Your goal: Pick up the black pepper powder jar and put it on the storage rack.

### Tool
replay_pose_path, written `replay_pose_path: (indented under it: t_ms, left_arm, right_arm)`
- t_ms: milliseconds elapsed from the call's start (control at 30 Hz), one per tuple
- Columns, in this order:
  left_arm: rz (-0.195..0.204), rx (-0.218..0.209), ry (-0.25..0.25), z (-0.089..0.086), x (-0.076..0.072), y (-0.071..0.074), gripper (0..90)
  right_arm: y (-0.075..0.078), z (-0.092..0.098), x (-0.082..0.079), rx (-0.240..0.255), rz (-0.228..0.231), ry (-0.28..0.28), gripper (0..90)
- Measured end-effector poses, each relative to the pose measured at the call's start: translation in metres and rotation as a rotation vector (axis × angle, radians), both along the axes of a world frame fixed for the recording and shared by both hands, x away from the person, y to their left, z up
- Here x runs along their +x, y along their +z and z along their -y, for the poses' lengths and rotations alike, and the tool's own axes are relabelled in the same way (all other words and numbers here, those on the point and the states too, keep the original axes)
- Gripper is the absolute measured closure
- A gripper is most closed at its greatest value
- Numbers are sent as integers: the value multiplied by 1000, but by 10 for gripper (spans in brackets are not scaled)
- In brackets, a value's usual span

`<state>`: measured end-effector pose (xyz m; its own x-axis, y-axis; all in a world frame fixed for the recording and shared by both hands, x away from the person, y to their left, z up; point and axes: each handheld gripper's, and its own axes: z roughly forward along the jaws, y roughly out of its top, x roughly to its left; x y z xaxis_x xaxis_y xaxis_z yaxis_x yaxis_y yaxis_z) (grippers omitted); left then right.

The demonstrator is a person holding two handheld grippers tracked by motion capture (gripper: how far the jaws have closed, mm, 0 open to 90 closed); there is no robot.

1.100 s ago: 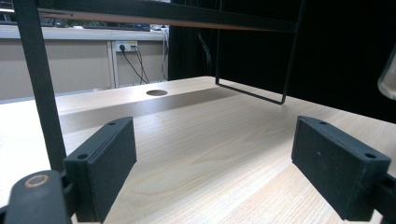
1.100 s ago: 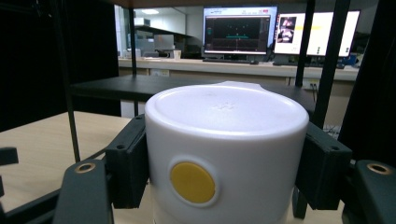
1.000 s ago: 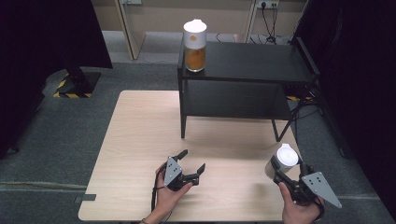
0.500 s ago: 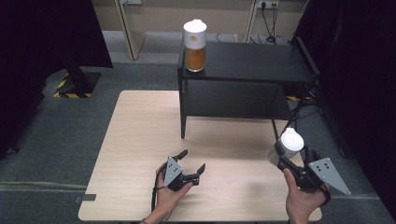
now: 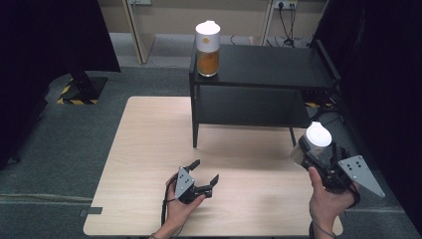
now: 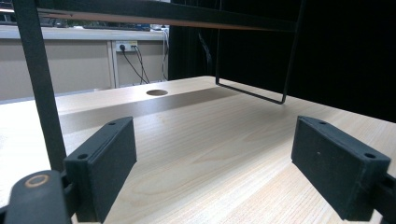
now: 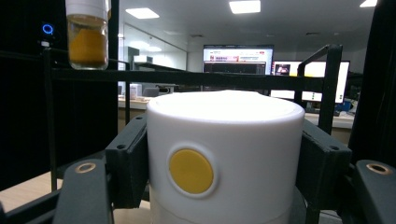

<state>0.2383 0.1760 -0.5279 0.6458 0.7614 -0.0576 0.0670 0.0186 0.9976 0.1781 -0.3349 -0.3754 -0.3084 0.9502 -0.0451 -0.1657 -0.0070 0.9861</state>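
While the left gripper rests spread, right gripper fingers pinch the white-lidded jar, seemingly upright, lid up.

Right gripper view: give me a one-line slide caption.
Right hand-held gripper clamps a white-lidded jar with a yellow button, facing the black shelf where a second jar stands.

The left gripper lies low over the near part of the table, jaws spread wide with nothing between them — the hand cupped under it. The right gripper is raised off the table's near right corner — jaws clamped on a white-lidded jar.
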Motion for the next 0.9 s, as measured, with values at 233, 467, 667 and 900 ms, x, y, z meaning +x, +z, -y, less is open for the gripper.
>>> replay_pose_path:
  t_ms: [233, 467, 667, 900]
  left_arm:
    - [0, 0, 1, 0, 0, 0, 135]
    - [0, 1, 0, 0, 0, 0, 135]
    - [1, 3, 0, 0, 0, 0, 135]
    - [0, 4, 0, 0, 0, 0, 135]
  right_arm:
    - [7, -1, 5, 1, 12, 0, 309]
    - [20, -2, 10, -3, 34, 5, 309]
    - [33, -1, 16, 3, 57, 5, 309]
    - [51, -3, 25, 2, 80, 7, 309]
